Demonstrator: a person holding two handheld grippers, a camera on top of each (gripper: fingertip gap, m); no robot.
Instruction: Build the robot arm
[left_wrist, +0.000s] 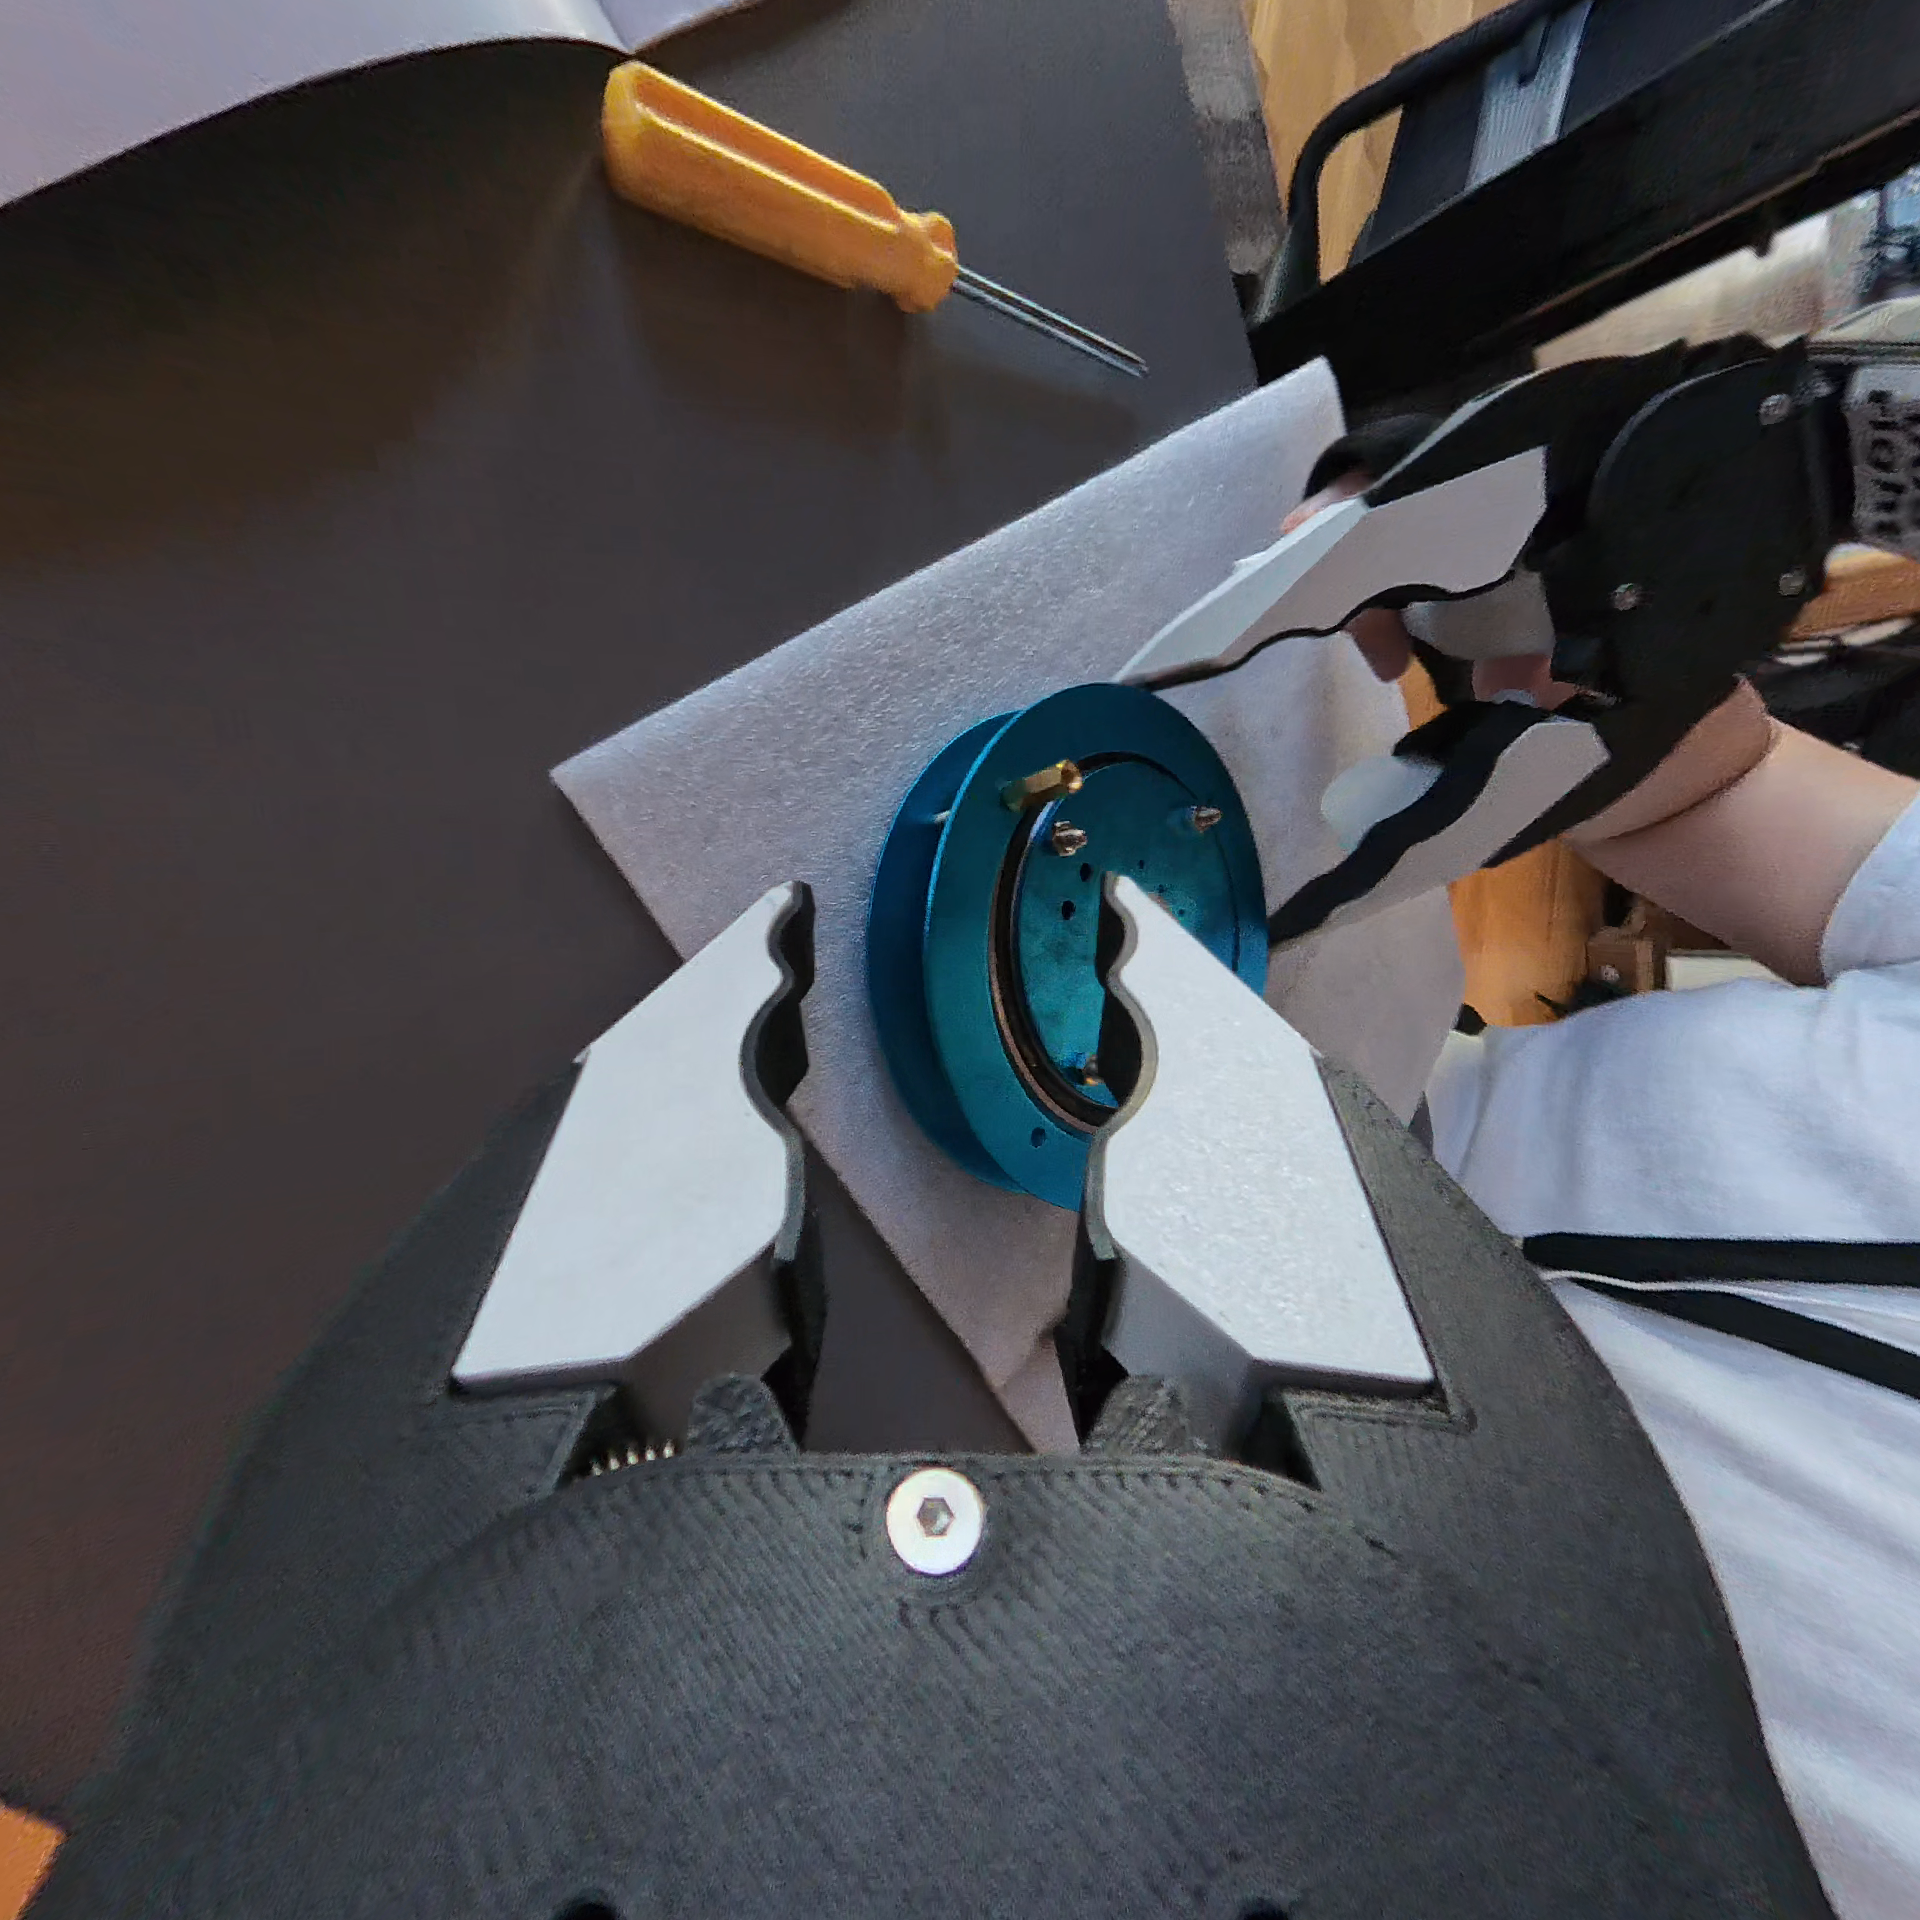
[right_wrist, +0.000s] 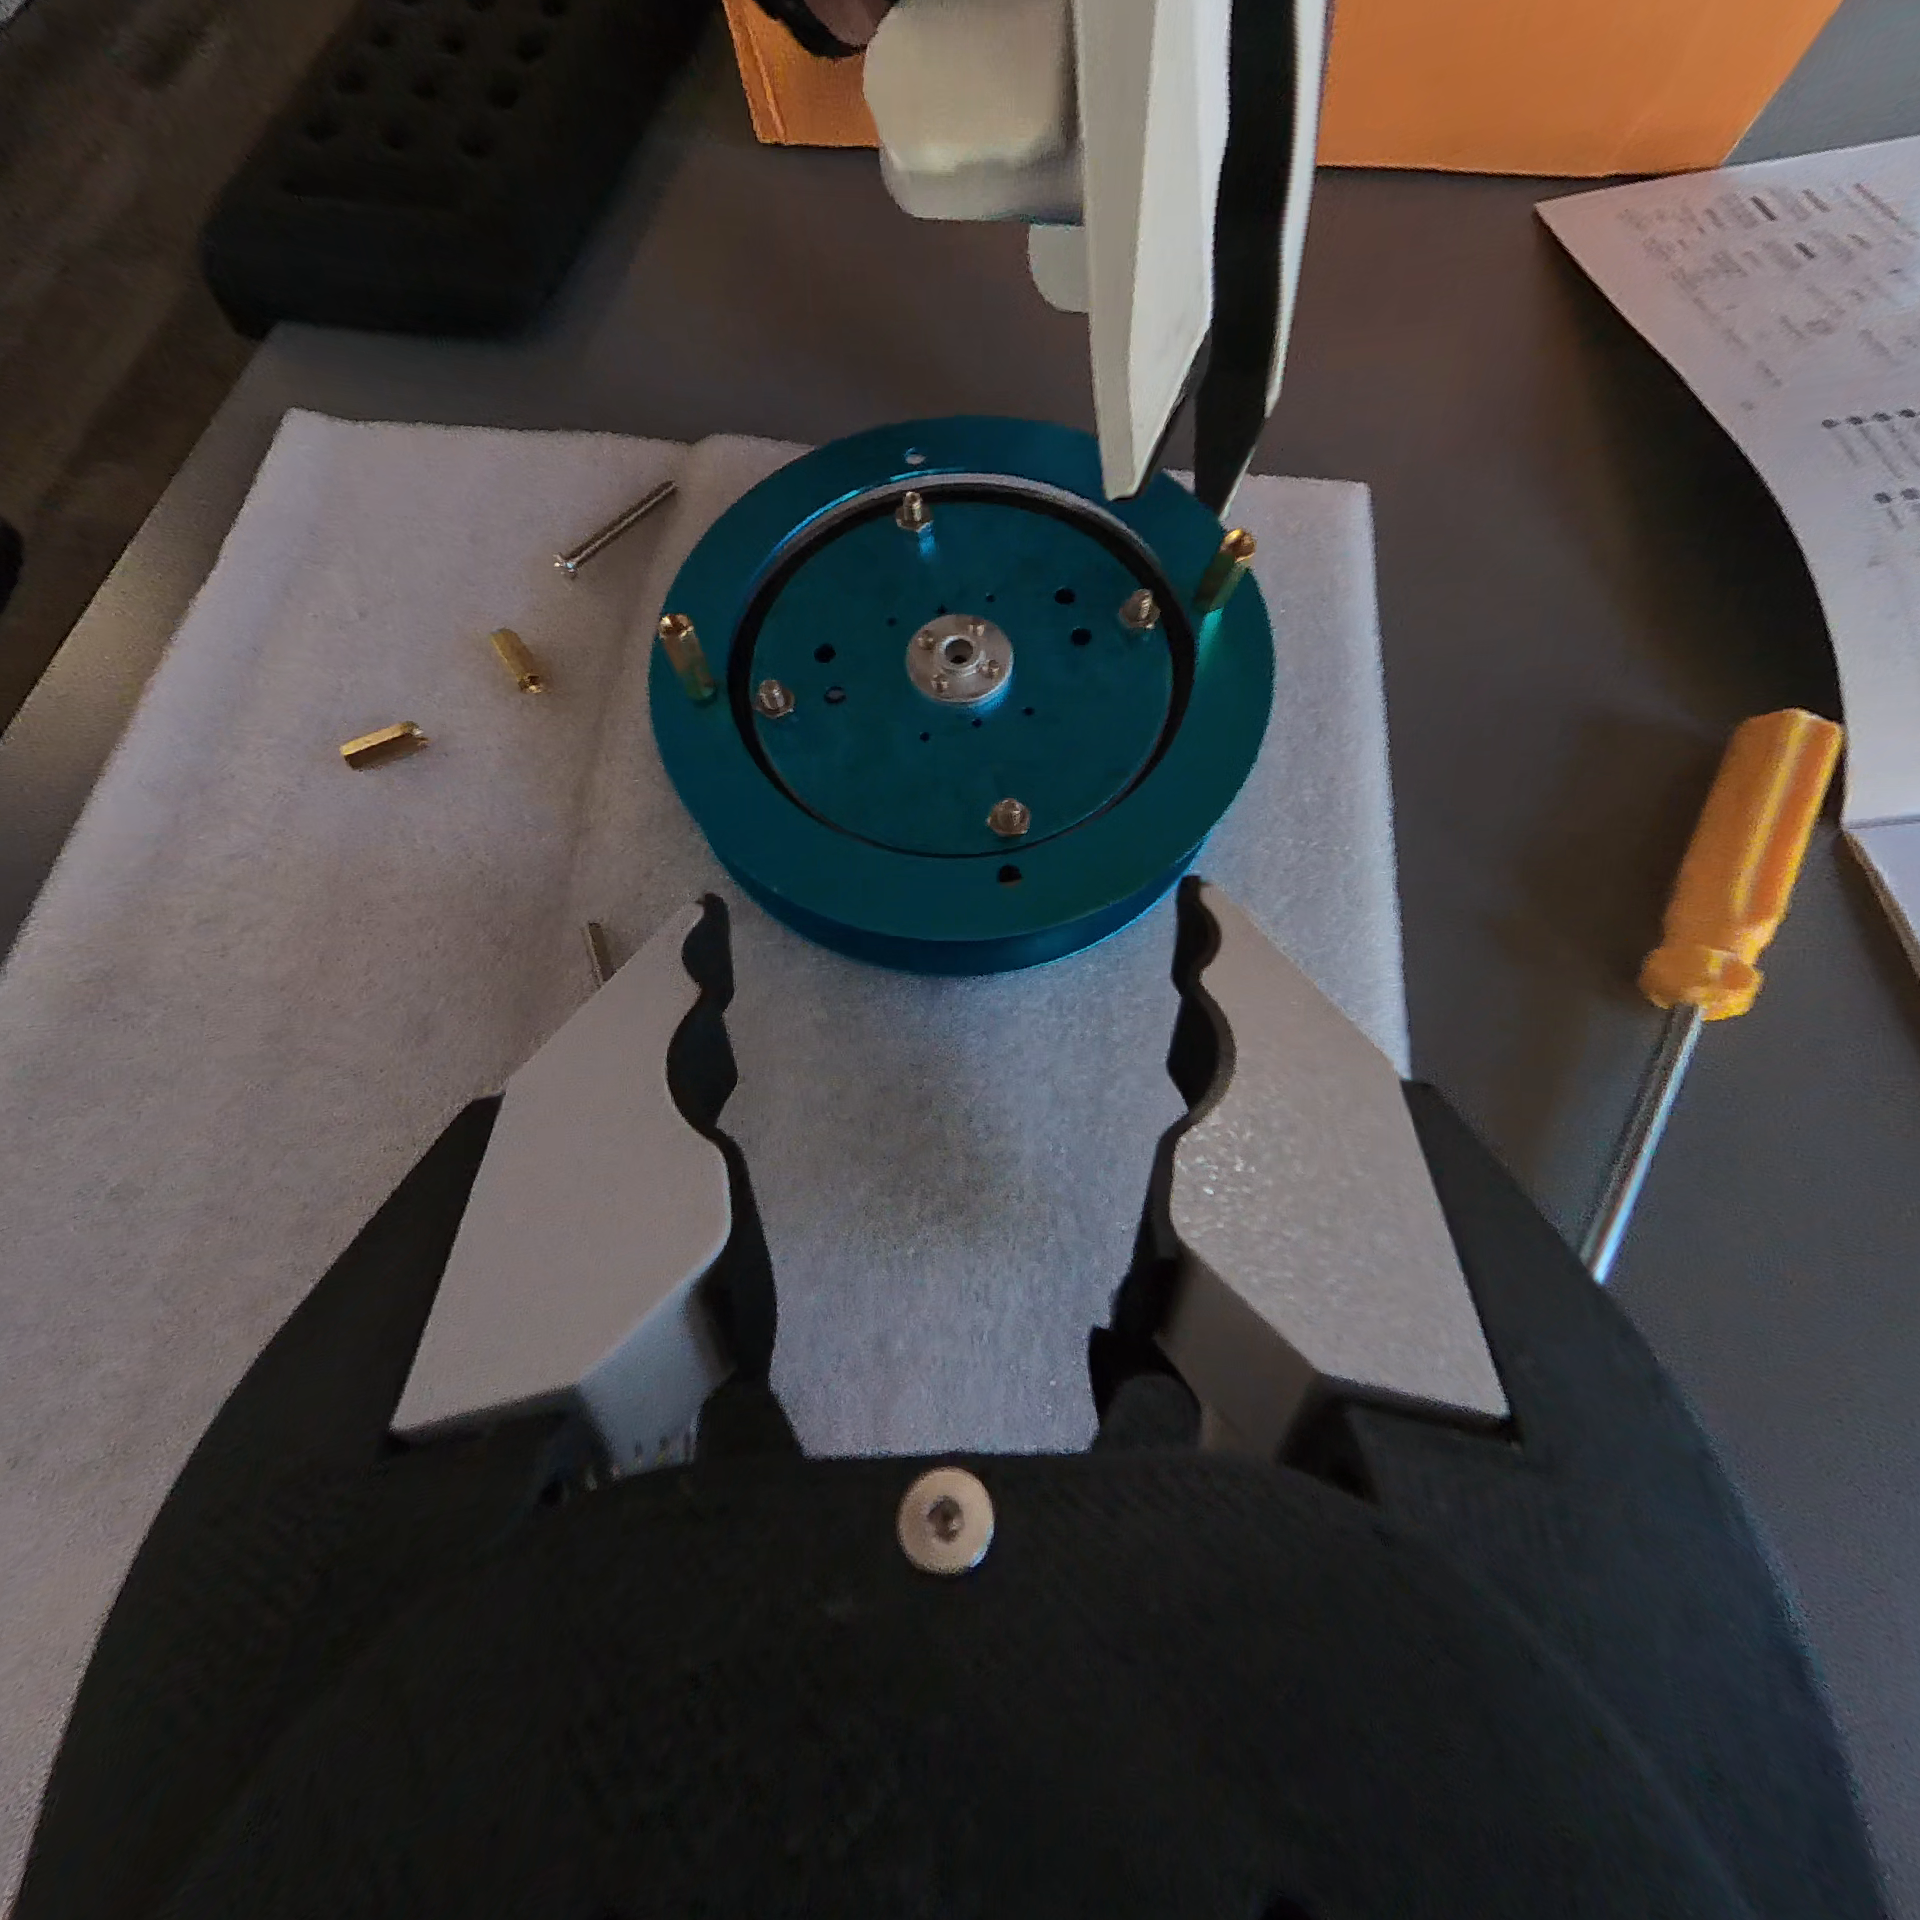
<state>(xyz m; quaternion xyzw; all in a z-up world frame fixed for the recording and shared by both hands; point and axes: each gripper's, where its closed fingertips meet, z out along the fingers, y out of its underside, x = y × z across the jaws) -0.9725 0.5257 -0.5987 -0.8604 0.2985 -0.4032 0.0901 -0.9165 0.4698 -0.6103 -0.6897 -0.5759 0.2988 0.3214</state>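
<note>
a blue wheel-shaped part (right_wrist: 961, 686) sits on a white foam sheet (right_wrist: 312, 935) laid over the dark surface (right_wrist: 1558, 644). two brass standoffs (right_wrist: 686, 657) stand upright on its rim. two more brass standoffs (right_wrist: 382, 745) and a long screw (right_wrist: 615, 530) lie loose on the foam. an orange-handled screwdriver (right_wrist: 1725, 894) rests beside the sheet, printed paper (right_wrist: 1787, 343) beyond it, an orange box (right_wrist: 1507, 94) and a black foam tray (right_wrist: 416, 166) further back.

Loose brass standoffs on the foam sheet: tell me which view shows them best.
The right wrist view. Two loose brass standoffs lie in plain sight on the white foam sheet, left of the blue disc. The left wrist view shows none of them; it shows only standoffs mounted on the disc.
</note>
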